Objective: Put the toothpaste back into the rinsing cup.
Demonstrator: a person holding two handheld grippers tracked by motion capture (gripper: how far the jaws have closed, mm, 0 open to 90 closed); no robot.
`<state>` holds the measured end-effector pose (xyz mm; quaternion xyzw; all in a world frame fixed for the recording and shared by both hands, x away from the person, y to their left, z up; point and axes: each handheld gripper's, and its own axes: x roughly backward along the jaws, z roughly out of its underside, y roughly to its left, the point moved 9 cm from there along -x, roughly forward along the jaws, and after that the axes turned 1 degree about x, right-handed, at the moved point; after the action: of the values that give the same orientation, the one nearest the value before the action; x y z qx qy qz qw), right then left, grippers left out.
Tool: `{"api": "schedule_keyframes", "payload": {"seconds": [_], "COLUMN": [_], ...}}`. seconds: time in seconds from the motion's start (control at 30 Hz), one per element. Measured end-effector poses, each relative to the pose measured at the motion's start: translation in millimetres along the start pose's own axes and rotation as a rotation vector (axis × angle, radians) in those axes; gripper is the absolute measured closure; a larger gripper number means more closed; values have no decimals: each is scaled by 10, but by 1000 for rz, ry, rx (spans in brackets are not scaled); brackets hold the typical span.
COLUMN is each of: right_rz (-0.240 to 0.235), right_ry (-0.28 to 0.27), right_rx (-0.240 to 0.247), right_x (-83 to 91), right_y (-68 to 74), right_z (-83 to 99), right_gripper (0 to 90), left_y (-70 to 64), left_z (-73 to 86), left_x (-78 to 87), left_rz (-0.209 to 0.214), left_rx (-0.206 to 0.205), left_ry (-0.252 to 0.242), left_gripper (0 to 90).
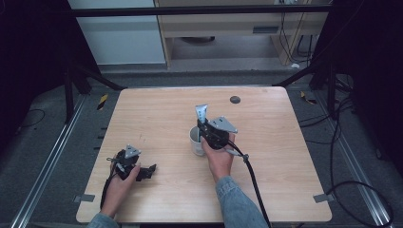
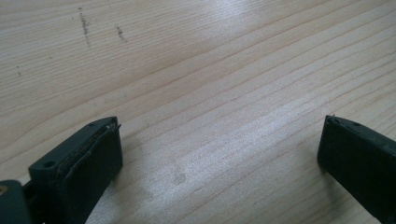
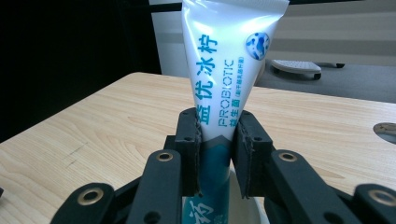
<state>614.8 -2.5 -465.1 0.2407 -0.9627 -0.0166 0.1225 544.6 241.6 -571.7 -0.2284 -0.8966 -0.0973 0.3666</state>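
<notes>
Right tool (image 3: 217, 140) clamped on a white squeeze tube with teal lettering (image 3: 227, 70), held upright, lower end dipping into a white cylindrical cup (image 1: 195, 138) just right of the middle of the pale wooden surface (image 1: 157, 114). Probably mid-placement: next, lower straight down, then release. Tube glossy, soft-walled, flat crimp uppermost. Left tool (image 2: 219, 144) spread wide, holding nothing, resting toward seven o'clock on bare wood.

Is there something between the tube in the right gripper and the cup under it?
Nothing visible does. The right gripper holds the tube upright, crimped end up, directly above the white cup. The tube's lower end already points into the cup's open mouth.
</notes>
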Motion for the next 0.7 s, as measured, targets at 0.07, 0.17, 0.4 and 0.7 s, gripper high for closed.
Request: {"api": "schedule_keyframes", "payload": {"seconds": [0.07,0.17,0.4,0.7], "right_rz": [2,6,6,9], "right_ry": [2,5,8,12], "right_rx": [1,7,-1,0], "right_x": [2,5,13,11], "right_y": [-6,-20,-33,-50], "right_z": [0,-3,-3,2], "right_gripper": [729,725,720,713], "left_y": [0,0,0,0], "left_z": [0,0,0,0], "left_x": [0,0,0,0], "left_rz": [0,0,0,0], "left_rx": [0,0,0,0], "left_ry": [0,0,0,0], "left_gripper": [0,0,0,0]}}
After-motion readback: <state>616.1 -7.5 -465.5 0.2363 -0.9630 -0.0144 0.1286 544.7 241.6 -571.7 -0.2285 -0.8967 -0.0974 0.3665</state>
